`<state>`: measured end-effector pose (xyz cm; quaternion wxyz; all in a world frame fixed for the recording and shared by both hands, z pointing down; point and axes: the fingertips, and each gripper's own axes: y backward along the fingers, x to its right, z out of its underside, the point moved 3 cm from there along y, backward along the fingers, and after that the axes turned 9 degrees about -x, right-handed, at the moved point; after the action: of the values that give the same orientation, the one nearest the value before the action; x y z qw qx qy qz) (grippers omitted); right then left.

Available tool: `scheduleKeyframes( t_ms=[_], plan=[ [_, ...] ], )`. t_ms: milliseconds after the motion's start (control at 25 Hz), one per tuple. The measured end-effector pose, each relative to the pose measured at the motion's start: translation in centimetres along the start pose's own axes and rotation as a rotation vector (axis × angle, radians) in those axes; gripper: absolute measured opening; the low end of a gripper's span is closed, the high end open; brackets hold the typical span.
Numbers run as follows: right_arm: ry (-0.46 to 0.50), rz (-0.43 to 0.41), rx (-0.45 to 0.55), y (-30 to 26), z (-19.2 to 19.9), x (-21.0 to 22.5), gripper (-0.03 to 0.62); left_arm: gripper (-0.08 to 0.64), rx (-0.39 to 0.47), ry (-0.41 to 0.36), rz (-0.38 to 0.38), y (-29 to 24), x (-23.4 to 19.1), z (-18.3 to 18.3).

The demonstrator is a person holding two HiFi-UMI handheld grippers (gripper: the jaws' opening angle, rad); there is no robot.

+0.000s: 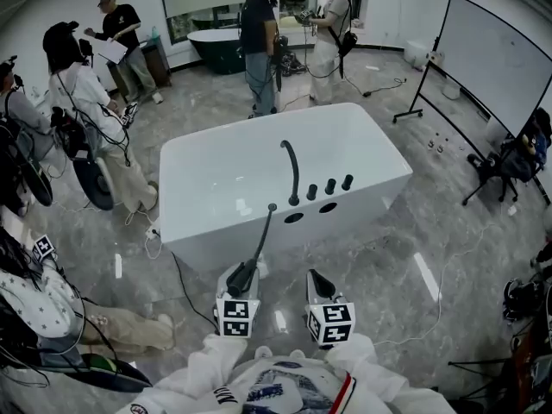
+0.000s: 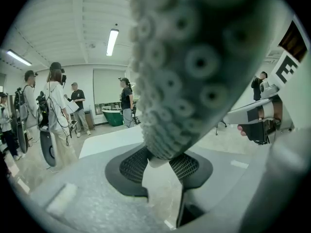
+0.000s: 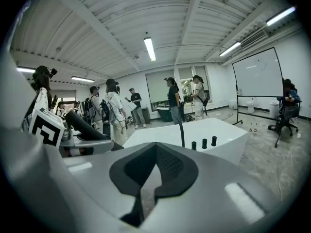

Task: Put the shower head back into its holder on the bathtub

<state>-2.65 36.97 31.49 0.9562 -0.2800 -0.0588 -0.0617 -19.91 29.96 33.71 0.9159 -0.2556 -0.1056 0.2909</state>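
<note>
The white bathtub (image 1: 216,149) stands just ahead, with a black curved spout (image 1: 291,166), three black knobs (image 1: 329,186) and two dark oval openings (image 1: 293,217) on its near deck. My left gripper (image 1: 244,276) is shut on the black shower head (image 1: 259,244), whose long handle points up toward the tub's near rim. In the left gripper view the nozzle face of the shower head (image 2: 194,67) fills the frame, pinched between the pads of the left gripper (image 2: 163,161). My right gripper (image 1: 319,281) hangs beside it, shut and empty. The right gripper view shows the right gripper (image 3: 154,154) facing the bathtub (image 3: 204,130).
Several people stand at the left and behind the tub. A whiteboard on a stand (image 1: 492,59) and a chair (image 1: 509,166) are at the right. A dark green tub (image 1: 216,46) sits by the back wall. Cables (image 1: 185,283) trail over the marble floor.
</note>
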Motion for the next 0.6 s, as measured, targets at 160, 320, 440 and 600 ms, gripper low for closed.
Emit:
scheduleKeyframes(
  t_ms=[160, 320, 440, 600],
  plan=[
    [-0.004, -0.002, 0.004, -0.1, 0.1, 0.2, 0.003, 0.137, -0.006, 0.001, -0.002, -0.1, 0.0, 0.2],
    [-0.010, -0.013, 0.017, 0.2, -0.2, 0.3, 0.005, 0.137, -0.006, 0.004, -0.002, 0.0, 0.3, -0.1],
    [-0.014, -0.018, 0.024, 0.3, -0.2, 0.2, 0.005, 0.137, -0.006, 0.003, -0.001, 0.0, 0.5, -0.1],
    [-0.016, -0.028, 0.020, 0.2, -0.1, 0.9, 0.005, 0.137, -0.011, 0.007, -0.007, -0.2, 1.1, -0.1]
  ],
)
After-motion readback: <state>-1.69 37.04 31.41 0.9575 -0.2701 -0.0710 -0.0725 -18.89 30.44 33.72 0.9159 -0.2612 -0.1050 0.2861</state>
